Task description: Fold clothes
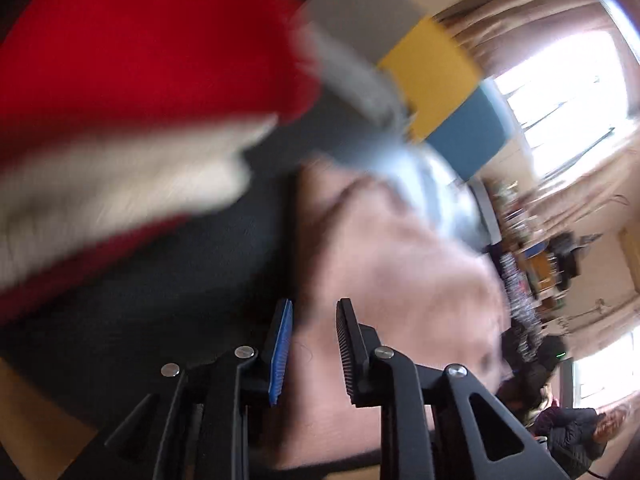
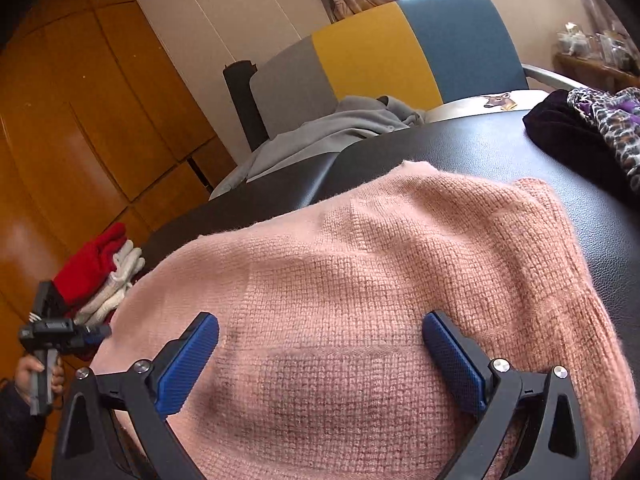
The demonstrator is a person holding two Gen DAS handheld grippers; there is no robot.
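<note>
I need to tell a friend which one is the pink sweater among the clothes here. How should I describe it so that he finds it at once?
Look at the wide black table in front of the chair with grey, yellow and blue panels. The pink sweater lies spread flat on its near part. It is the only pale pink knit; the grey garment lies farther back, and the leopard-print cloth lies at the right.

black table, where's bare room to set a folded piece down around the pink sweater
Bare black table runs beyond the pink sweater, between its far edge and the grey garment. A narrower strip lies between the sweater and the dark and leopard-print pile. Crowded: the red and white knits by the left gripper.
</note>
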